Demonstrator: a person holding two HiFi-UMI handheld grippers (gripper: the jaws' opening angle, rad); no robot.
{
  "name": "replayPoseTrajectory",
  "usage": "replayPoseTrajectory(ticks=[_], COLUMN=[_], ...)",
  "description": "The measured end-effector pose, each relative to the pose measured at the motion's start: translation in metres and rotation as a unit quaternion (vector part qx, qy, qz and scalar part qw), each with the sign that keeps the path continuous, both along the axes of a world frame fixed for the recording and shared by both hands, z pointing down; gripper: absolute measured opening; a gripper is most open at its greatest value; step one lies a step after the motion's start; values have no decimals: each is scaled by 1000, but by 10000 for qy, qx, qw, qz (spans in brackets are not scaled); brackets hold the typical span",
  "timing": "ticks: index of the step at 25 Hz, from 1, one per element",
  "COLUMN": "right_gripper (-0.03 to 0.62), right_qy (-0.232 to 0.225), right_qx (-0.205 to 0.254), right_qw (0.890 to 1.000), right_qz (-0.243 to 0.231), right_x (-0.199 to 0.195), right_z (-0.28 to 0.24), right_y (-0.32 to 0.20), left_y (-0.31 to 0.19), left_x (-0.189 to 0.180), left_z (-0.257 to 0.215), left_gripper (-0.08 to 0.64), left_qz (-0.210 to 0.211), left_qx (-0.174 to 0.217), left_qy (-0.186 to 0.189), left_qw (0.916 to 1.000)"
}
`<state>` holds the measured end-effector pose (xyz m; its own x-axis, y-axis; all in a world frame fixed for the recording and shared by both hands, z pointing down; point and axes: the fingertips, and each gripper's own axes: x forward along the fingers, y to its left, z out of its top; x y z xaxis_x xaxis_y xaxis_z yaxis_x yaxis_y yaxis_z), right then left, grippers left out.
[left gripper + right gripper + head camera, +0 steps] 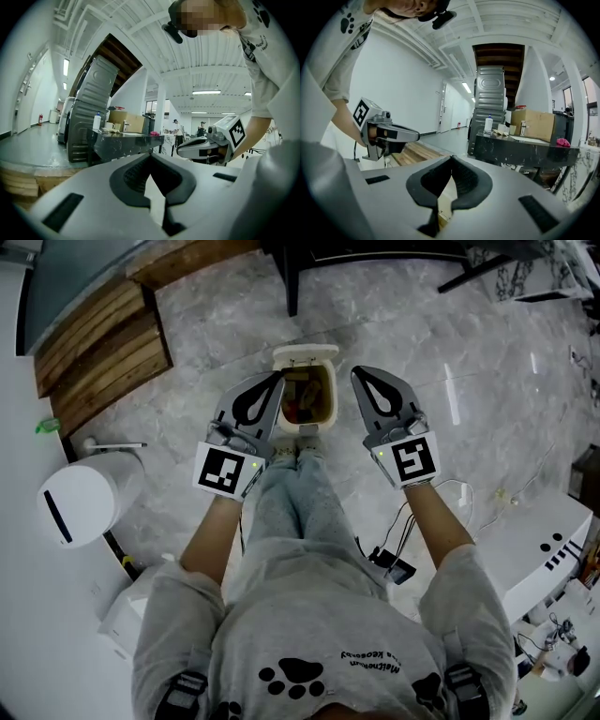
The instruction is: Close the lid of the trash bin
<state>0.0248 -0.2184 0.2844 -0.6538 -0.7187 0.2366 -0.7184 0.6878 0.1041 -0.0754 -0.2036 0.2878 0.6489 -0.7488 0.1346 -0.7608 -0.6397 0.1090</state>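
Head view, looking steeply down:
- Trash bin (332,390): a small cream bin on the grey marble floor (450,352), just ahead of my operator's shoes (298,454) and between the two grippers. Its lid (305,354) is still open and stands up at the far edge. The contents are a brownish-red mass I cannot identify.
- Left gripper (279,378): the jaws are pressed together and hold nothing. The tip overlaps the bin's left rim in the picture. I cannot tell from above whether it touches the rim or hangs over it.
- Right gripper (354,371): the jaws are likewise fully together and empty. The tip is just beside the bin's right rim and apart from it.
- Wooden steps (103,343): upper left, cut off by the frame.
- White drum-shaped unit (80,502): at the left wall. I cannot make out what kind of unit it is.
- Cable (403,521): on the floor by the right forearm, running to a small dark device that is partly hidden.

Left gripper view:
- The pads meet at the tip (151,155). A pale sliver shows through the gap below them, and I cannot say what it is.
- The bin lies out of this view.
- Beyond the jaws are a black counter (122,140) with a cardboard box (127,123) and a bottle (97,122) on it.

Right gripper view:
- The pads are closed at the tip (451,160). A tan sliver shows beneath them, and I cannot identify it.
- The same counter, box and bottle stand beyond the jaws.
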Motion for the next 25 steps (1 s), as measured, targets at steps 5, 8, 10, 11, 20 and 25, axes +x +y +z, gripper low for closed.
replayPoseTrajectory(ticks=[5,8,10,11,20,25], right_gripper=[18,18,18,18,18,18], right_qy=[530,659,778,825,926,1023], right_qx=[-211,-64,-14,-28,-421,-435], right_qw=[9983,9974,9962,9957,9939,9926], right_qz=[-122,-285,-390,-424,-419,-482], right_x=[6,2,0,-1,3,4], right_z=[50,69,83,90,152,179], right_y=[-20,-34,-40,-42,-50,-54], left_y=[-17,-24,-29,-33,-50,-57], left_x=[0,0,0,1,3,5], left_z=[41,64,77,83,147,175], left_gripper=[15,15,15,15,15,15], left_qz=[33,35,44,53,183,262], left_qx=[-36,-103,-136,-134,-238,-285], left_qy=[-19,-9,-10,-12,-267,-339], left_qw=[10000,9999,9999,9999,9992,9987])
